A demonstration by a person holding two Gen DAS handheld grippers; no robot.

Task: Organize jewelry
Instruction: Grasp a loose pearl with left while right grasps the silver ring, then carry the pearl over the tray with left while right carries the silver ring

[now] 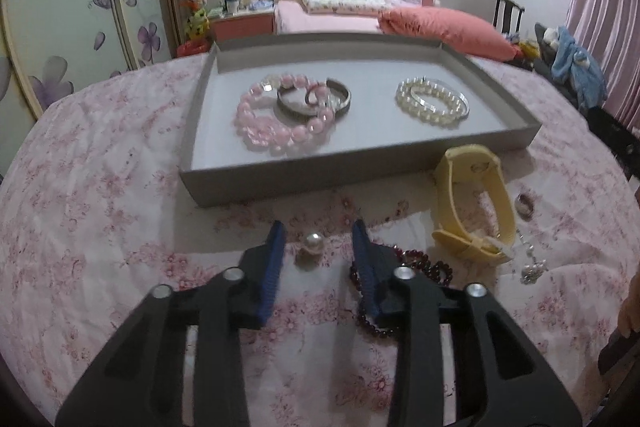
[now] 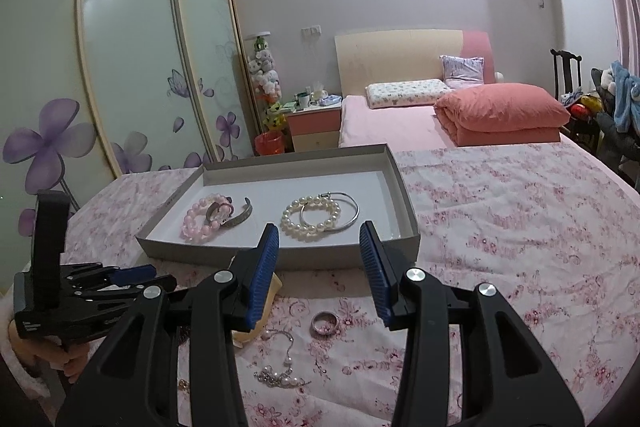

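Jewelry lies partly inside a shallow grey cardboard tray (image 1: 362, 171) and partly loose on the floral pink cloth (image 1: 100, 207) covering the worktop. In the left wrist view, the tray's left half holds a pink bead bracelet (image 1: 276, 125) overlapped by a silver cuff bangle (image 1: 314, 101); its right half holds a pearl bracelet (image 1: 430, 101) together with a thin silver bangle.

Loose items sit in front of the tray's near wall. A pearl ring (image 1: 311, 245) rests on the cloth between the blue pads of the left gripper (image 1: 318, 247), whose jaws stand apart and touch nothing. At 3 o'clock of that ring, a dark red bead bracelet (image 1: 404, 267) runs partly under the gripper's right finger. Farther out at 2 o'clock stands a yellow strap band (image 1: 472, 211), with a band ring (image 1: 525, 206) and a silver chain with pearl charms (image 1: 530, 259) beyond it.

The right gripper (image 2: 318, 247) hangs over the cloth before the tray, jaws apart and empty; the band ring lies below them and the chain at 7 o'clock. The left tool and a hand (image 2: 70, 359) show at that view's 9 o'clock.

Room: a bed (image 2: 392, 123) with a folded coral quilt (image 2: 504, 113) at 12 o'clock, a bedside cabinet (image 2: 314, 125), and a flower-printed sliding wardrobe (image 2: 120, 67) at 10 o'clock.
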